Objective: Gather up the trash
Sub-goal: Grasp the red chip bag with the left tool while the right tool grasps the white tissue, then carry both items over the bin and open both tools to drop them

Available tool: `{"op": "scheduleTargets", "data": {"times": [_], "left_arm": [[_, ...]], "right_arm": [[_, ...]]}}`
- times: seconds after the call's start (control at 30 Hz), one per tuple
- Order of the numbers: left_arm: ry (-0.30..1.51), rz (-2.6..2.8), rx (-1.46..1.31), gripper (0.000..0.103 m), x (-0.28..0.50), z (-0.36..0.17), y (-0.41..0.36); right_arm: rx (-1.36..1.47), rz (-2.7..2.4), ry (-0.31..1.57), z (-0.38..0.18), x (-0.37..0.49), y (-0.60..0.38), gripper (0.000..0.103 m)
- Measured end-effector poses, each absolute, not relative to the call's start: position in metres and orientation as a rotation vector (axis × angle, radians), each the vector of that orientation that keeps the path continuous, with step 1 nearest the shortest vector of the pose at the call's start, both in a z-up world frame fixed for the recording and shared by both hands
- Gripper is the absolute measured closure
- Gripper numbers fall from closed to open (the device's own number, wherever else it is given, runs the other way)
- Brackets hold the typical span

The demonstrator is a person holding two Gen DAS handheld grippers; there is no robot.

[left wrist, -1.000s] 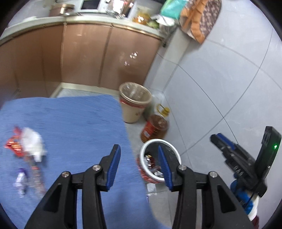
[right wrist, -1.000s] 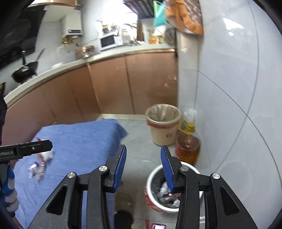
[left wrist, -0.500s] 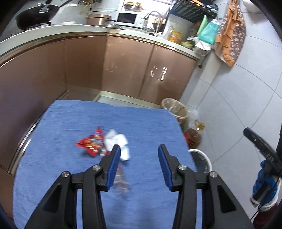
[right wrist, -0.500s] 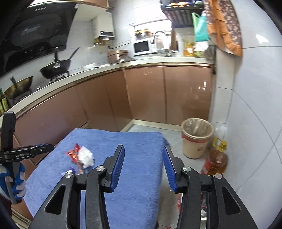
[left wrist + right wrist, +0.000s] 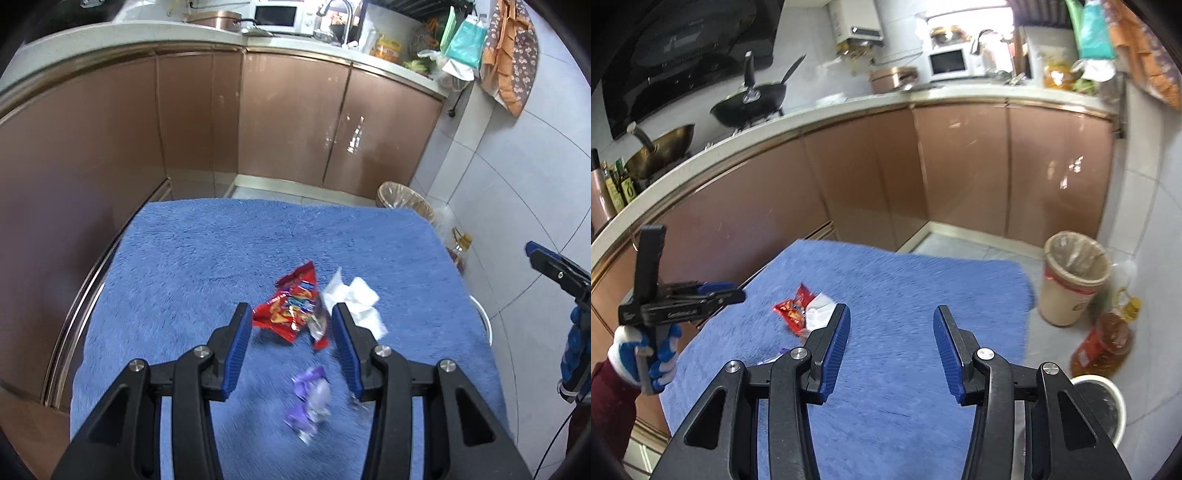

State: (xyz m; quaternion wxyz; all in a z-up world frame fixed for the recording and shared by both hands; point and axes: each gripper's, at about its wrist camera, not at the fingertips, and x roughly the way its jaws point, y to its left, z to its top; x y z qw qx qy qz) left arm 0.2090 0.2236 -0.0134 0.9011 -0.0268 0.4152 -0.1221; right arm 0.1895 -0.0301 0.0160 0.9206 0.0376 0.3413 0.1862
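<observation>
A red snack wrapper lies on the blue towel-covered table, with a crumpled white tissue to its right and a purple wrapper nearer to me. My left gripper is open and empty, above the table, with the red wrapper showing between its fingers. My right gripper is open and empty over the table's right half. In the right wrist view the red wrapper and tissue lie left of it. The white trash bin stands on the floor at lower right.
A beige lined bin and an oil bottle stand on the floor by the tiled wall. Brown cabinets run behind the table. The left gripper also shows in the right wrist view.
Both grippers swung left from the floor bin toward the table. The left gripper has come closer to the red wrapper and tissue, which now sit between its fingers in view.
</observation>
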Motion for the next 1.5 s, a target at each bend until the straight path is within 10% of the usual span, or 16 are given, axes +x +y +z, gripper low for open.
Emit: {"op": "scheduleTargets", "data": {"times": [0.97, 1.13, 1.5], "left_arm": [[0.952, -0.437, 0.0, 0.051, 0.284, -0.107, 0.231], [0.957, -0.446, -0.011, 0.083, 0.284, -0.11, 0.229], [0.9, -0.41, -0.058, 0.095, 0.267, -0.088, 0.235]], "right_arm": [[0.253, 0.675, 1.018, -0.12, 0.306, 0.076, 0.063], [0.244, 0.671, 1.023, -0.124, 0.307, 0.077, 0.092], [0.273, 0.599, 0.961, -0.1, 0.297, 0.048, 0.098]]}}
